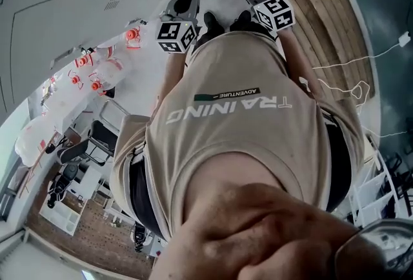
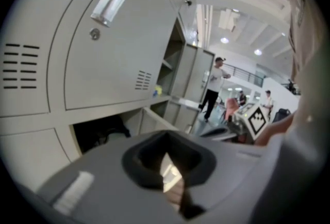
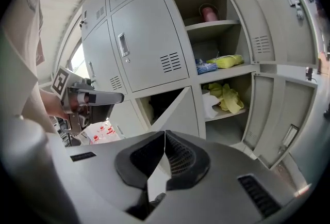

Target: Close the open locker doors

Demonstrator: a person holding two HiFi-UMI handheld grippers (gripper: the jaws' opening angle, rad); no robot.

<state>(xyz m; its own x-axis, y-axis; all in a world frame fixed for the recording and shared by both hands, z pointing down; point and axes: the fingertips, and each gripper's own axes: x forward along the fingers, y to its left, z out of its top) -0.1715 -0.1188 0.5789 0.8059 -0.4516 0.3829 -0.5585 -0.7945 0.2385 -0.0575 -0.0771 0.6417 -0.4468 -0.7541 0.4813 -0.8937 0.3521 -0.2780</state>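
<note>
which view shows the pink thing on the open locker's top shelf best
The right gripper view: it faces the open locker almost head-on, with the pink thing plainly on the top shelf. The left gripper view sees the locker side-on, that shelf hidden; the head view misses it.

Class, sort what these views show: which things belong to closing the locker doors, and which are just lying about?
Part of the job:
upper open door
lower right open door
middle open door

Just lying about:
yellow cloth
pink object on the top shelf
red-capped bottles
</note>
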